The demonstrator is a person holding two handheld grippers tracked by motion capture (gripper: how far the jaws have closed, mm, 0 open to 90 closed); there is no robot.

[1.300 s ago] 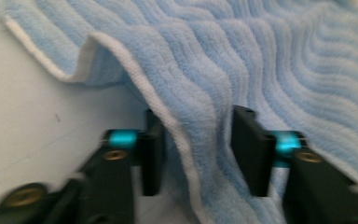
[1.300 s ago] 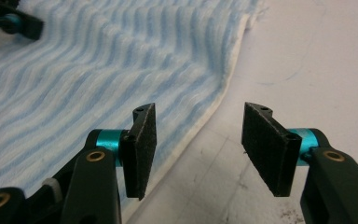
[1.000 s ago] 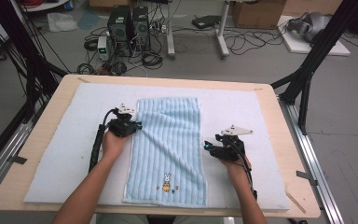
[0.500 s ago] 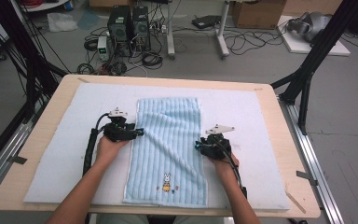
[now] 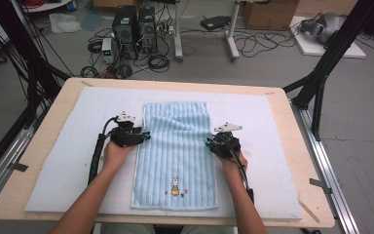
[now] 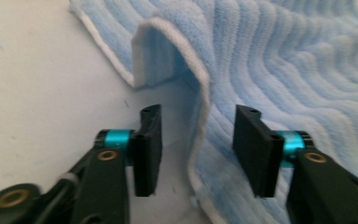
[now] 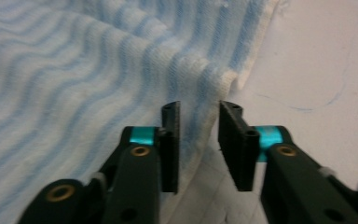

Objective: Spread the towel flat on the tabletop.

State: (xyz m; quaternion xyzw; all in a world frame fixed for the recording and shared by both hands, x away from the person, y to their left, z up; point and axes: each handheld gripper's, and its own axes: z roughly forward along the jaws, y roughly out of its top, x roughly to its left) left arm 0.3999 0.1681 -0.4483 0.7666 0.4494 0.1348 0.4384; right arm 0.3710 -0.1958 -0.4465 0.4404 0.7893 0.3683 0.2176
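The blue striped towel (image 5: 176, 151) lies lengthwise on the white mat (image 5: 53, 165), a gripper at each long edge. Compared with a second ago, the right gripper (image 5: 209, 142) has moved inward to the towel's right edge. Its jaws have just been reopening after a pinch and stand narrowly apart astride the puckered hem (image 7: 200, 93), not clamping. The left gripper (image 5: 146, 137) has just opened wide; the raised left hem (image 6: 200, 102) stands loose between its pads. Judgement: neither edge is secured, and a fresh grasp is needed before any fold.
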